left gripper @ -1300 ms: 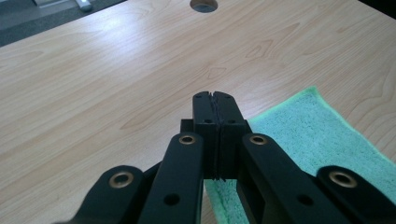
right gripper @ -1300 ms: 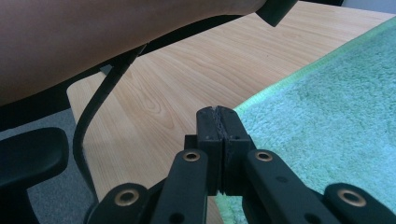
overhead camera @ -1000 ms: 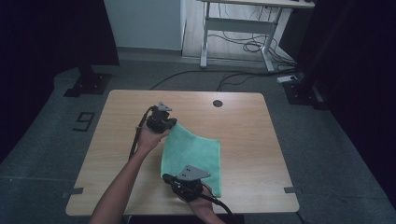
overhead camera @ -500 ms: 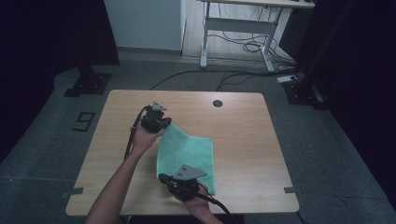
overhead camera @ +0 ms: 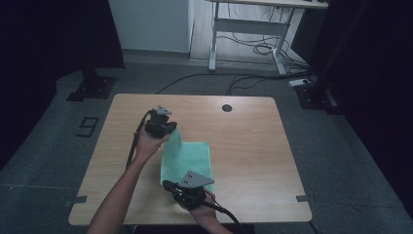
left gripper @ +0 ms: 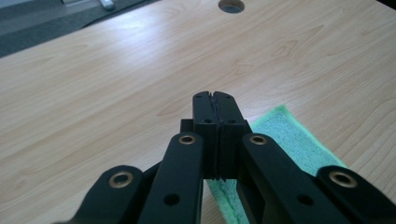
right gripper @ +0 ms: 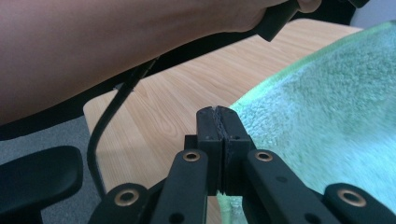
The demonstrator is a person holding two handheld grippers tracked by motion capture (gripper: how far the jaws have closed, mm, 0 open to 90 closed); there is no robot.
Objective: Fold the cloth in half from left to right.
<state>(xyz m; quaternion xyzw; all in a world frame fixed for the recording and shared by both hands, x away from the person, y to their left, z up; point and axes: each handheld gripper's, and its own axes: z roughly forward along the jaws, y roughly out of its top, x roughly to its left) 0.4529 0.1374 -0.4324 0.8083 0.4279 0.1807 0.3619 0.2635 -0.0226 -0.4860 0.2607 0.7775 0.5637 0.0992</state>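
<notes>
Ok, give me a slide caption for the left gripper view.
Left gripper clamped on an edge of the green towel, lifted above the wooden table.

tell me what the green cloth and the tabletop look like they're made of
Cloth: looks like soft terry or microfibre, matte; the right gripper view shows a fuzzy, looped pile and a thicker hemmed edge. Tabletop: pale wood-grain surface, smooth with a slight sheen; the even printed-looking grain suggests laminate over board rather than solid wood, though that cannot be settled.
</notes>
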